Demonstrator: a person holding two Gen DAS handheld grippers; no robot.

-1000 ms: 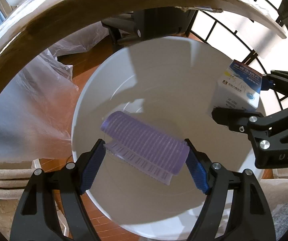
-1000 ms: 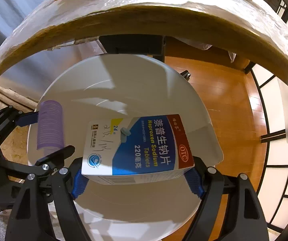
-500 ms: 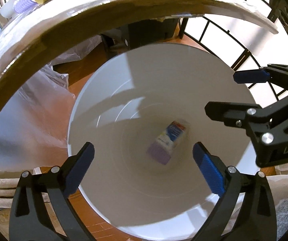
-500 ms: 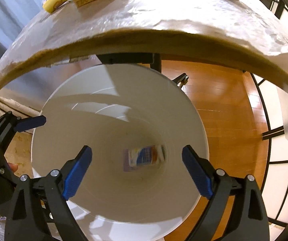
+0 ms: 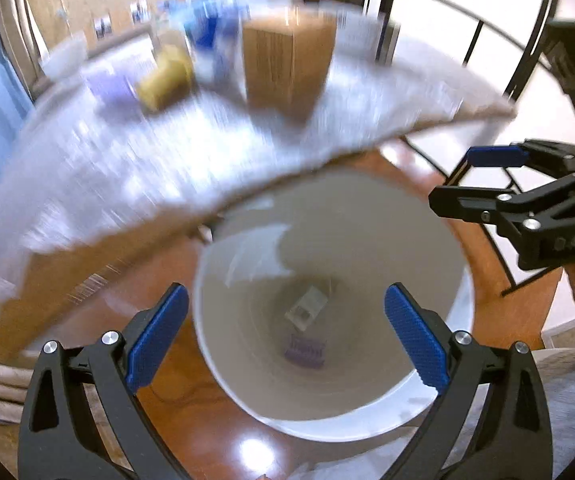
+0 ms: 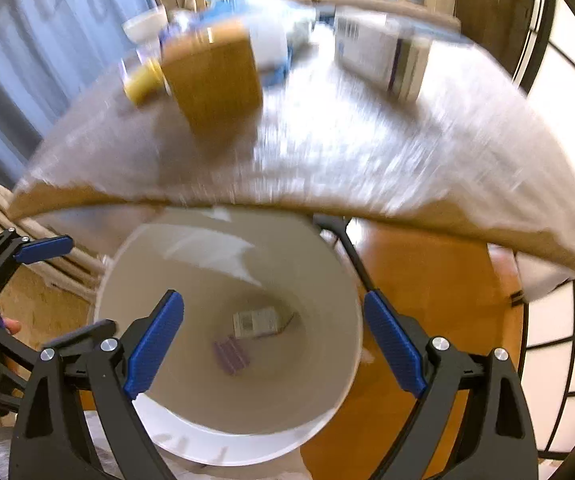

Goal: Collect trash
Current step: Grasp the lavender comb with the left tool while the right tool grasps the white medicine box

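Observation:
A white bin (image 5: 439, 396) stands on the wood floor below the table edge; it also shows in the right wrist view (image 6: 327, 404). At its bottom lie a medicine box (image 5: 306, 307) (image 6: 256, 322) and a purple hair roller (image 5: 304, 351) (image 6: 230, 355). My left gripper (image 5: 286, 338) is open and empty above the bin. My right gripper (image 6: 274, 346) is open and empty above the bin too. The right gripper shows at the right of the left wrist view (image 5: 483, 178).
A table covered in clear plastic (image 6: 347, 152) rises behind the bin. On it, blurred, stand a brown box (image 6: 215, 80) (image 5: 287, 56), a yellow object (image 6: 141, 80) (image 5: 163, 76), a white-and-purple box (image 6: 383, 52) and blue-white items (image 5: 211, 40).
Both grippers let go of the roller and the medicine box, which fell to the bin's bottom. Both grippers have since tilted upward, bringing the tabletop into view.

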